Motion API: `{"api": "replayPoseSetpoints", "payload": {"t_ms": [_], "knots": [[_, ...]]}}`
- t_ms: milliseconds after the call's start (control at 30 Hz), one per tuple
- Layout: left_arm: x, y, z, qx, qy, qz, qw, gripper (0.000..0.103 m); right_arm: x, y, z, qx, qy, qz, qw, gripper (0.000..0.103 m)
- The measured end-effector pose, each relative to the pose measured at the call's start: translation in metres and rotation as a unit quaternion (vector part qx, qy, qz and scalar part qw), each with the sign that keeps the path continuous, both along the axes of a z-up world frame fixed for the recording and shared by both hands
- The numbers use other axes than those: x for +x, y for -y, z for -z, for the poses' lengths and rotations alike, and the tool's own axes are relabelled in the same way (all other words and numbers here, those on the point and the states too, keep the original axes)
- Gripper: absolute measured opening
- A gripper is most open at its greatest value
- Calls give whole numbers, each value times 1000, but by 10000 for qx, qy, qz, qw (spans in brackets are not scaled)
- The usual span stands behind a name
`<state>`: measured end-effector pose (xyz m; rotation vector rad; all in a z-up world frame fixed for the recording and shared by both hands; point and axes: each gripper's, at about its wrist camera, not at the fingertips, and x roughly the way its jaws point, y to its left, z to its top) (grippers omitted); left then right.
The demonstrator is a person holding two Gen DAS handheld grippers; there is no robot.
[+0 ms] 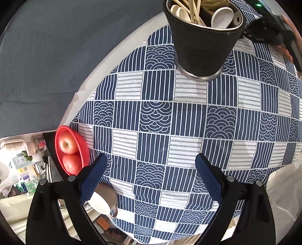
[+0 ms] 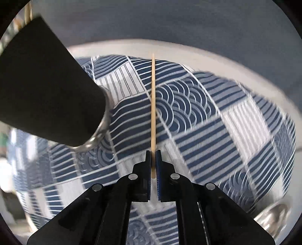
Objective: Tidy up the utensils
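Nearest the lens in the right wrist view, the right tool (image 2: 153, 162) has its blue pads pressed together on the thick end of a single wooden chopstick (image 2: 153, 105), which runs straight up the middle of the frame with its tip pointing at the far edge of the bench (image 2: 245, 62). The black utensil holder (image 2: 51, 94) fills the upper left of that frame, seen from the side and near its base, so its mouth is out of sight there. The patterned cloth is smeared with motion blur.

In the left wrist view the left tool (image 1: 151, 169) is spread wide with nothing between its pads, low over the blue and white tablecloth (image 1: 169, 122). The holder stands at the top centre of this frame and already carries white spoons (image 1: 220, 17) and other wooden sticks. A red basket of apples (image 1: 69, 150) sits at the left edge.

The step in hand looks like carrying the chopstick to the holder. The next move probably calls for lifting it above the rim, lining the tip over the opening, then letting go.

No brand, label or writing can be read in either view.
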<state>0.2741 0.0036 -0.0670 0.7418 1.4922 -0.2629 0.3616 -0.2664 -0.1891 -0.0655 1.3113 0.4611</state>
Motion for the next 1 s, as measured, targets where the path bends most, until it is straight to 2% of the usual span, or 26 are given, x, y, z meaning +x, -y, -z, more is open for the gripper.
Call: {"api": "replayPoseSetpoints", "payload": {"t_ms": [133, 267, 300, 333, 400, 433, 467, 500, 567, 667, 767, 833, 933, 1000], "knots": [[-4, 7, 1, -179, -27, -57, 9998, 92, -29, 26, -12, 783, -74, 538, 9955, 5], [-10, 13, 2, -418, -54, -103, 9991, 91, -47, 35, -37, 1149, 51, 681, 9910, 5], [-11, 13, 1, -483, -54, -115, 9988, 86, -48, 39, -46, 1186, 123, 677, 9906, 5], [-11, 12, 0, -560, -59, -151, 9983, 71, -52, 39, -55, 1222, 193, 653, 9902, 5], [-10, 10, -2, -736, -114, -299, 9968, 55, -53, 36, -86, 1205, 412, 503, 9906, 5], [-10, 9, -2, -767, -97, -319, 9965, 53, -55, 34, -98, 1148, 505, 426, 9912, 5], [-10, 9, -3, -794, -57, -334, 9963, 48, -56, 32, -114, 1066, 636, 294, 9918, 5], [-9, 8, -5, -876, -61, -367, 9955, 36, -57, 28, -126, 988, 731, 176, 9923, 5], [-9, 5, -9, -1138, -120, -466, 9923, 23, -63, 17, -151, 708, 941, -168, 9929, 5], [-7, 4, -16, -1308, -3, -525, 9900, 14, -66, 7, -188, 153, 1177, -671, 9907, 5], [-2, 4, -24, -1556, 158, -602, 9859, 12, -71, -8, -212, -551, 1275, -1279, 9820, 5], [2, 3, -27, -1705, 212, -629, 9831, 10, -75, -24, -221, -1116, 1290, -1757, 9696, 5], [8, 6, -31, -1821, 324, -653, 9806, 10, -79, -40, -230, -1704, 1310, -2291, 9494, 5], [11, 6, -33, -1875, 367, -656, 9794, 10, -82, -55, -233, -2128, 1272, -2714, 9300, 5]]}}
